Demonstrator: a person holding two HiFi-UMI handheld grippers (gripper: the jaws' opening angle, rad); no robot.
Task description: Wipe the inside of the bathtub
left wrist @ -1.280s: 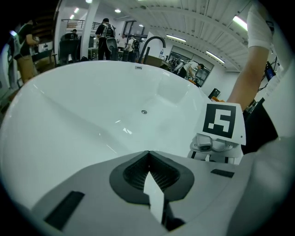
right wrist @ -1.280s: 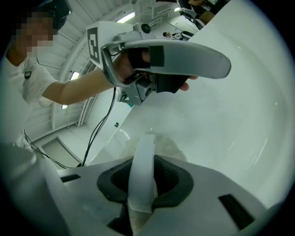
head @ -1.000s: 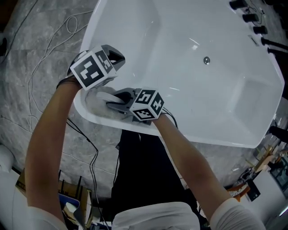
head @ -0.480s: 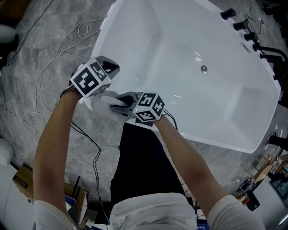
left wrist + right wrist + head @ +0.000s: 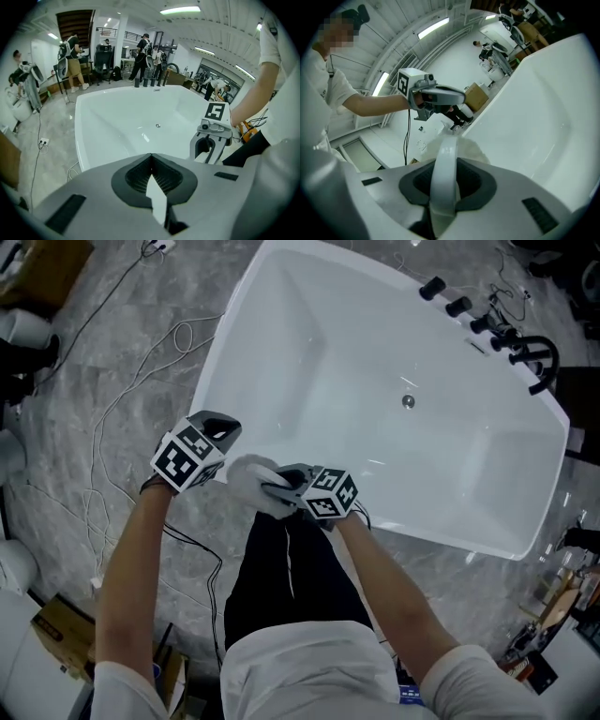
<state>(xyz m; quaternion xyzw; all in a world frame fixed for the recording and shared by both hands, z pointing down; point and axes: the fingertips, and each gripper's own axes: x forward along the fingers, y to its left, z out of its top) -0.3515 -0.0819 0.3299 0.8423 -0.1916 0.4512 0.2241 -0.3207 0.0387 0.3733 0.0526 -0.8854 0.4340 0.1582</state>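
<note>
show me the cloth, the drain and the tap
cloth [image 5: 248, 476], head view, its bunched middle
drain [image 5: 408, 401], head view, centre of the metal disc
tap [image 5: 540, 356], head view, top of the black curved spout

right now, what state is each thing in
tub: empty, no water in it
drain: uncovered
faucet: no water seen running
cloth: bunched, held at the near rim, not yet inside the tub
left gripper: shut
right gripper: shut on cloth
</note>
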